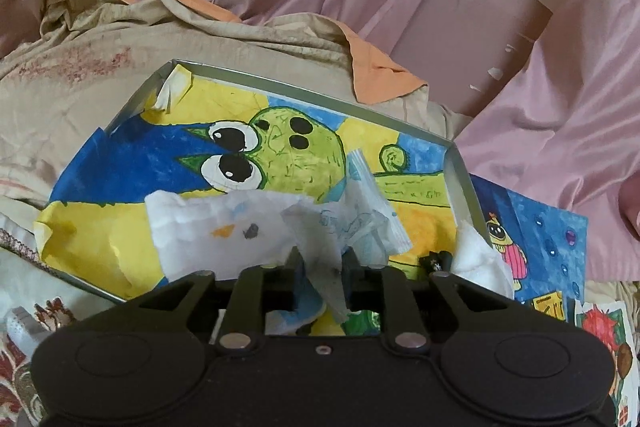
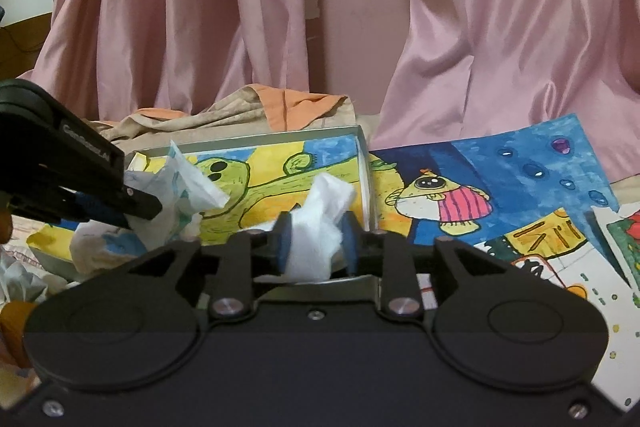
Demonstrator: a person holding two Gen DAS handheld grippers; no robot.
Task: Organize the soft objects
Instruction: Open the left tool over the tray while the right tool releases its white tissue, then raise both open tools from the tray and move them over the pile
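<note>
Reaching over the near edge of a shallow metal tray (image 1: 312,98), the left gripper (image 1: 320,263) was seen with a crumpled printed tissue (image 1: 320,227) between its slightly parted jaws, though whether the pads pressed on it could not be told. A white cotton wad (image 2: 316,227) was likewise found between the blue pads (image 2: 285,239) of the right gripper (image 2: 316,241), its hold equally uncertain. Both were placed over the tray, lined with a green cartoon painting (image 1: 304,147); a blue fish painting (image 2: 500,187) was laid beside it, before pink curtains (image 2: 500,27).

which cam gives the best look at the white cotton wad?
Right wrist: the white cotton wad sits centered between the right tongs, over the tray. Left wrist shows only an edge of it at the tray's right wall.
</note>
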